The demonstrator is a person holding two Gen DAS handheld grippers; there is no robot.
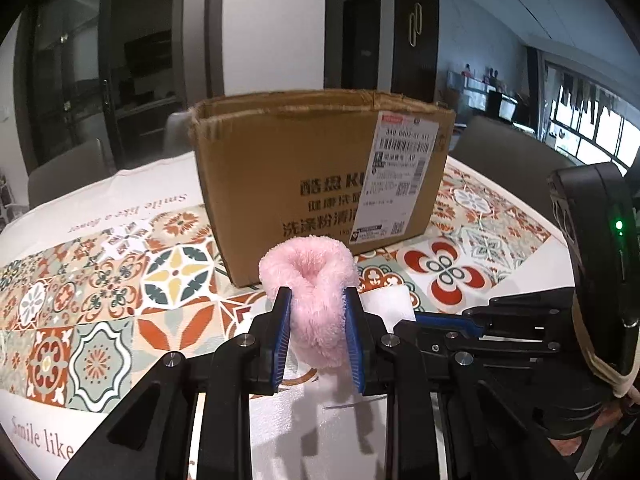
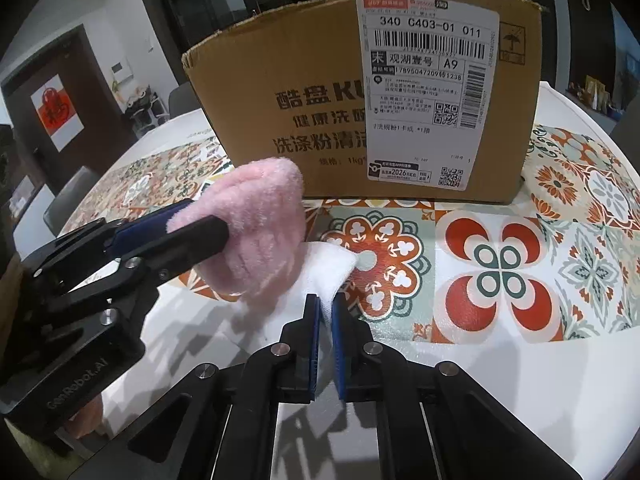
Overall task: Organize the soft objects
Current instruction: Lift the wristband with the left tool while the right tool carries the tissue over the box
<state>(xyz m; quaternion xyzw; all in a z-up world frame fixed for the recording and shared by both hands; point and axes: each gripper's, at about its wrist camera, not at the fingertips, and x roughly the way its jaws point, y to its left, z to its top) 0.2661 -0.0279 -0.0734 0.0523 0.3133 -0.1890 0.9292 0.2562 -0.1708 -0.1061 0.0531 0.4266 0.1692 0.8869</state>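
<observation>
**Both grippers hold soft cloth in front of the carton**

In the left wrist view the left gripper [image 1: 318, 308] has its two blue pads pressed into a pink fluffy cloth [image 1: 312, 284]. The cloth is squeezed in the middle, and its top bulges above the fingertips like a rolled ring with a hollow centre. Behind it stands the open cardboard box [image 1: 296, 160] on the patterned tablecloth [image 1: 100, 280]. Only a corner of the white cloth [image 1: 394, 306] is visible here, just to the right of the pink one, and the right gripper appears only from the side, so this view does not show its jaws.

The right wrist view shows the rest. The right gripper [image 2: 326, 300] has its jaws nearly together, pinching the near edge of the white cloth [image 2: 330, 266], which lies on the tablecloth [image 2: 500, 272] near the box [image 2: 288, 92]. From this side the pink cloth [image 2: 262, 232] looks like a thick, folded, plush bundle that hangs from the left gripper [image 2: 208, 222] and touches the white cloth. The shipping label [image 2: 430, 88] on the box is readable here.
</observation>
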